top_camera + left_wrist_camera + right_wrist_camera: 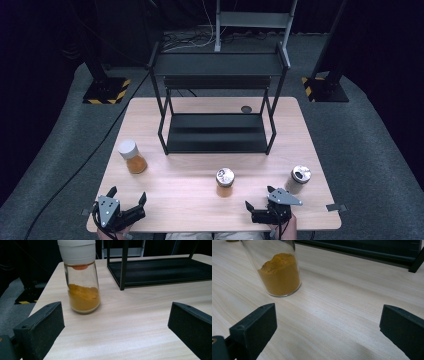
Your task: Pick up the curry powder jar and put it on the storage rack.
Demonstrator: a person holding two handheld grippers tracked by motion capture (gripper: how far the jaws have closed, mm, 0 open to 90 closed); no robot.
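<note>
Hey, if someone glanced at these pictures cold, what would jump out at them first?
Probably the black two-tier rack standing at the far middle of the wooden table. Next, three spice jars in front of it: a white-capped jar of orange powder at left, a silver-lidded jar in the middle, a pale jar at right. Both grippers rest open at the near edge.

My table (190,187) is pale wood with rounded corners. On it stands a black two-tier metal rack (217,132) toward the far edge. Nearer me stand three jars: a white-capped jar (132,156) of orange powder at my left, a silver-lidded jar (225,182) midway, a pale jar (298,179) at my right.
</note>
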